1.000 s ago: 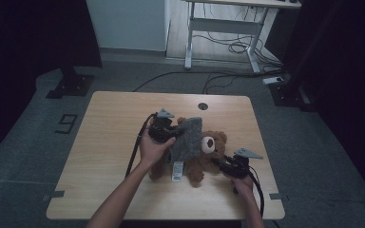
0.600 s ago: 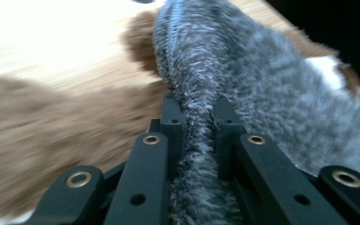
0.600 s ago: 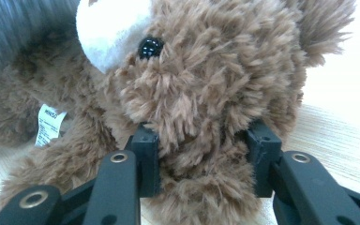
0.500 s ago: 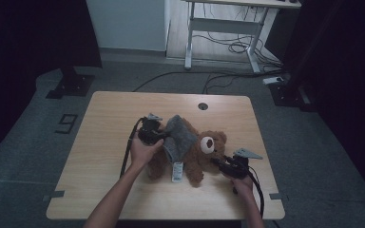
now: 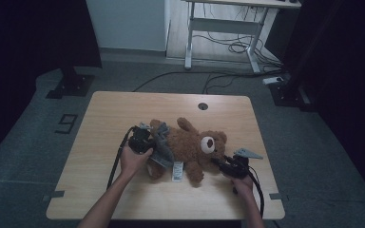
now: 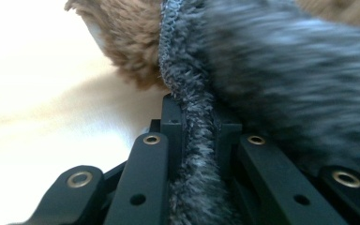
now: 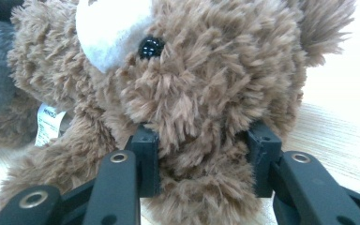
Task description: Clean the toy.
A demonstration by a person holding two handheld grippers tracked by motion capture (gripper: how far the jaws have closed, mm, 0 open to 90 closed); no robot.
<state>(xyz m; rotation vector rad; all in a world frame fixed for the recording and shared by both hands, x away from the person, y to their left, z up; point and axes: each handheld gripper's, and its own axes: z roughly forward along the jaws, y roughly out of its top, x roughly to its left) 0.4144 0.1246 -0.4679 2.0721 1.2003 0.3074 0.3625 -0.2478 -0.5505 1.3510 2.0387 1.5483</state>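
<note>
Two hand-held grippers work on one stuffed toy at the near half of the desk (image 5: 104,123). The left hand-held gripper (image 5: 145,140) has its jaws pinched tight on the hemmed edge of a grey fleece garment (image 5: 160,147); in the left gripper view that fuzzy edge (image 6: 190,140) runs straight up between the two black jaws, squeezed thin where they meet. The right hand-held gripper (image 5: 218,164) stands partly open with its jaws clamped on either side of the brown teddy bear (image 5: 185,145); in the right gripper view a thick tuft of brown fur just below the bear's head (image 7: 201,154) fills the gap between the pads, which press into it from both sides.

Out from the grippers, the bear lies on its back across the desk, head with a pale muzzle (image 5: 208,144) toward the right, legs toward the left. The grey garment bunches around the bear's lower body at its left end, beside the left hand (image 5: 134,160). A white label (image 5: 177,171) hangs from the bear's near side onto the wood. The right hand (image 5: 242,183) rests near the desk's near right edge, a cable trailing from its gripper toward the person.

Farther off, a round grommet hole (image 5: 203,106) sits at the far edge of the desk, and beyond it cables lie on the grey floor (image 5: 43,118) under another white-framed table (image 5: 228,23).
</note>
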